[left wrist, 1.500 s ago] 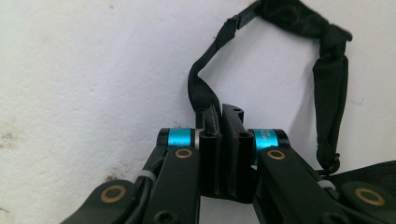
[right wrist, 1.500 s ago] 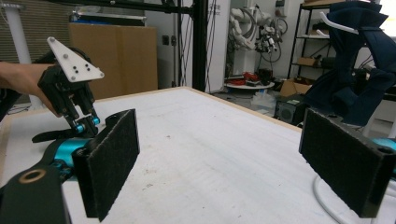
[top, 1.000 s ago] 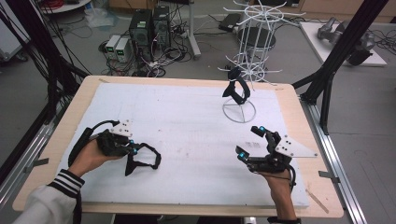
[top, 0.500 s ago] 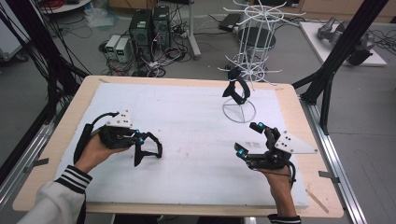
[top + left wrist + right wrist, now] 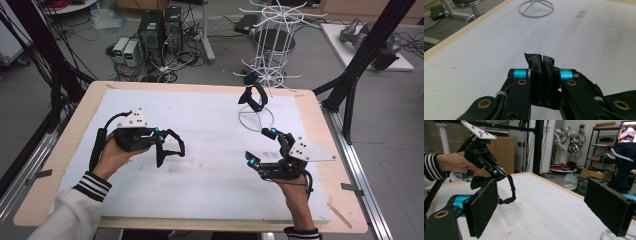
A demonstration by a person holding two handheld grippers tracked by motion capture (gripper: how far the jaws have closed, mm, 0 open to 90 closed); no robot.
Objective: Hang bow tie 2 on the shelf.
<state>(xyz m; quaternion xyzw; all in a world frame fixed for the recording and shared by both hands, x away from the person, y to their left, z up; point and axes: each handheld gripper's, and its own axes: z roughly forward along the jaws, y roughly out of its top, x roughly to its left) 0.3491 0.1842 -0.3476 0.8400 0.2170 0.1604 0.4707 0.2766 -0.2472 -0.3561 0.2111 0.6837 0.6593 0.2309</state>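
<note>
Right gripper [image 5: 262,147]: nearest the person's edge of the table, on the right side of the white mat [image 5: 210,200]; its jaws stand wide apart with nothing between them, the two dark pads [image 5: 484,207] facing each other across bare mat
Left gripper [image 5: 170,150]: on the left side, held in the hand [image 5: 115,155] above the mat; jaws pressed together, pad against pad, clamped on nothing
Left gripper from the right gripper view [image 5: 507,188]: raised clear of the mat, jaws pointing down, a striped sleeve [image 5: 430,168] behind the hand
Black headphones [image 5: 253,95]: farther back on the right, hanging on the white wire rack [image 5: 270,75], well apart from both grippers
Rack base ring [image 5: 536,7]: rests on the mat ahead of the shut left jaws
Table [image 5: 60,150]: wooden rim shows around the mat
</note>
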